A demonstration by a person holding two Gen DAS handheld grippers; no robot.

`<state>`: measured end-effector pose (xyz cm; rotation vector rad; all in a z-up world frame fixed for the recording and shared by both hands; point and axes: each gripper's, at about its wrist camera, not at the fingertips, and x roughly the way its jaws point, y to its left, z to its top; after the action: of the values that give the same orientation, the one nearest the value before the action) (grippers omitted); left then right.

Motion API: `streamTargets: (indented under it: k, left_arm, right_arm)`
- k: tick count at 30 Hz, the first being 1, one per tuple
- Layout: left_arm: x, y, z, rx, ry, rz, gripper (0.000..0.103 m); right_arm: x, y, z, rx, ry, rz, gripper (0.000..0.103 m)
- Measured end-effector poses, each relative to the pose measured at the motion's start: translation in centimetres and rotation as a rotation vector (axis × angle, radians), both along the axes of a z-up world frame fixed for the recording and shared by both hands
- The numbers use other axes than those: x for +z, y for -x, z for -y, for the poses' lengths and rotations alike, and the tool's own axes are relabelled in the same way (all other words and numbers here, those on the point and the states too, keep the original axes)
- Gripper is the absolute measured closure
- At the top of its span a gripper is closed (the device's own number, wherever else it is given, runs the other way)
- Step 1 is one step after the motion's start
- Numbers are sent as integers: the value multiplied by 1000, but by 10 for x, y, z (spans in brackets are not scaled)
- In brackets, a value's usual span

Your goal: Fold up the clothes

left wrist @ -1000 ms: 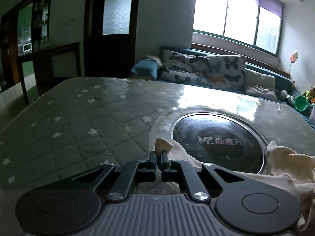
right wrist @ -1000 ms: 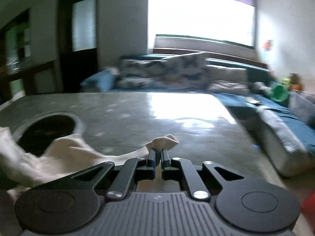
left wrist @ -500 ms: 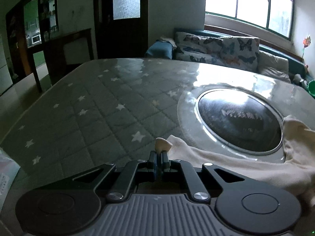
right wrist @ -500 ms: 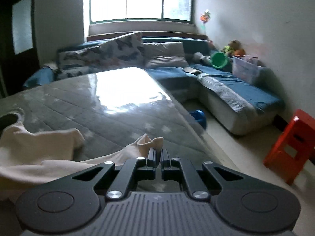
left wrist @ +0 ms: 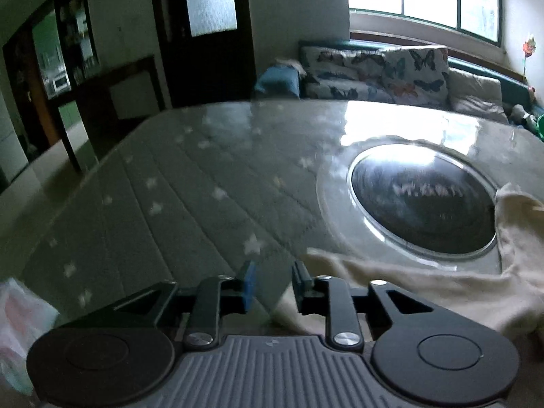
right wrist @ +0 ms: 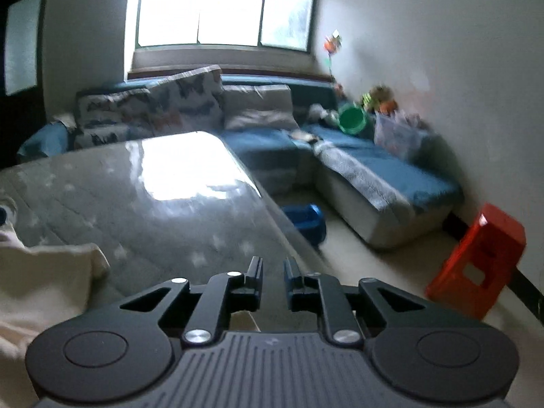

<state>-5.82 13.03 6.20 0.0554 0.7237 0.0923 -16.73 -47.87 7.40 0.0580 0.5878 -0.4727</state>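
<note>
A cream garment (left wrist: 425, 285) lies spread on the grey star-quilted table (left wrist: 190, 204), reaching from beside my left gripper to the right edge of the left wrist view. My left gripper (left wrist: 273, 277) is open; the garment's corner lies just right of its right finger, no longer between the pads. In the right wrist view the same cream garment (right wrist: 44, 282) lies at the lower left on the table (right wrist: 163, 210). My right gripper (right wrist: 273, 273) is open with nothing between its fingers, near the table's right edge.
A round dark glass plate (left wrist: 421, 197) is set into the table, partly under the garment. A pale packet (left wrist: 20, 319) lies at the table's near left. Right of the table stand a blue sofa (right wrist: 374, 176), a blue tub (right wrist: 306, 217) and a red stool (right wrist: 476, 265).
Both grippers have opened and let go of the garment corners they were pinching. The cloth now rests on the table, and both views are blurred by motion.
</note>
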Motion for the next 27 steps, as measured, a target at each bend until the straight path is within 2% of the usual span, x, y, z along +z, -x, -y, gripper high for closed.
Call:
streamTargets:
  k: [5,8,11,18,25,26,27]
  left_arm:
    - [12,-12,19,-80,49,17,74]
    - [16,-25,47,-174,83,27,74]
    - [14,-43,82,-271,103,19,74]
    - [6,-99,160,-439,180,-33,67]
    - [-5,-141,226,-521,151,-42,65]
    - [-7,-145,232,-527,148,-41,62]
    - [-10,-149,237,-530,139,-40,55]
  right_arm:
    - [2,-29,-4,166,-170,43,84]
    - [-10,-58,-10,284,-274,21,82]
    - [-23,-83,-13,350,-355,-14,77]
    - [-42,-126,-6,364,-578,-63,75]
    - [-51,-137,-13,357,-553,-95,71]
    - [-52,-138,-14,356,-549,-100,70]
    - [-53,-139,-16,363,-546,-104,69]
